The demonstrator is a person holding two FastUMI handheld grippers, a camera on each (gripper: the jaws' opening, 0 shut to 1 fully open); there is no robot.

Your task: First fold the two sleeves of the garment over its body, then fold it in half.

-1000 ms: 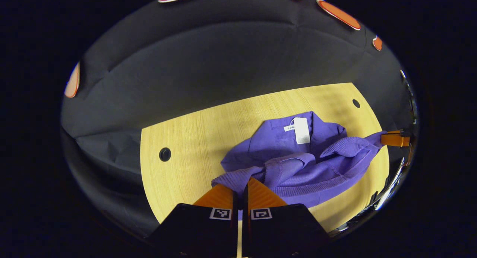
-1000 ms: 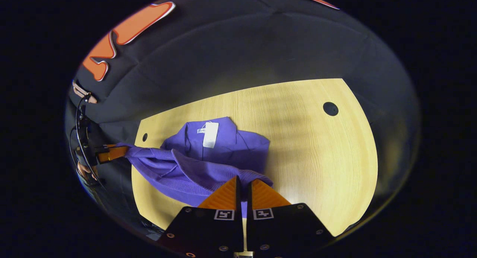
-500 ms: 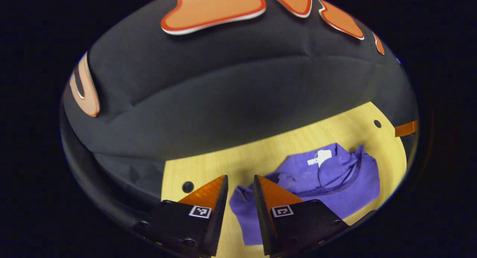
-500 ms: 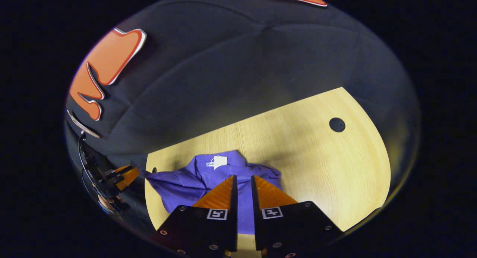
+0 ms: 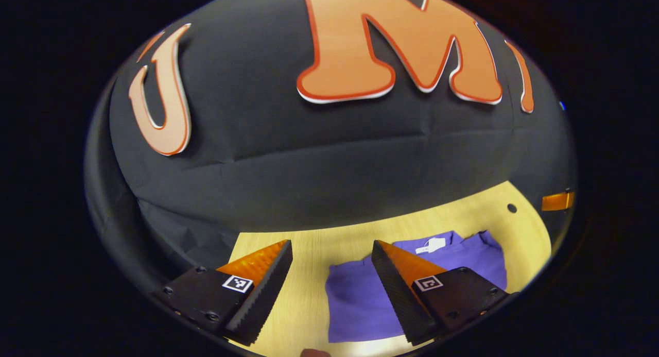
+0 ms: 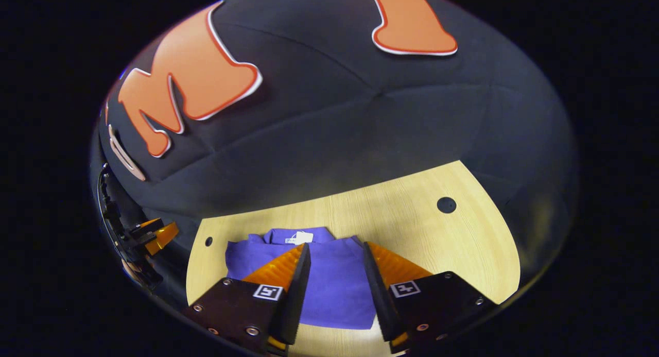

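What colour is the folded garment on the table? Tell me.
The garment is plain purple with a white tag at the collar; the right gripper view shows it best.

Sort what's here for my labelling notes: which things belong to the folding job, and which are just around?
Job: garment, left gripper, right gripper, both open.
Around: table, its holes, white tag at the collar.

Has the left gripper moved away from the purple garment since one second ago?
Yes. The left gripper has let go, opened and pulled back and up from the garment, which now lies folded on the wooden table.
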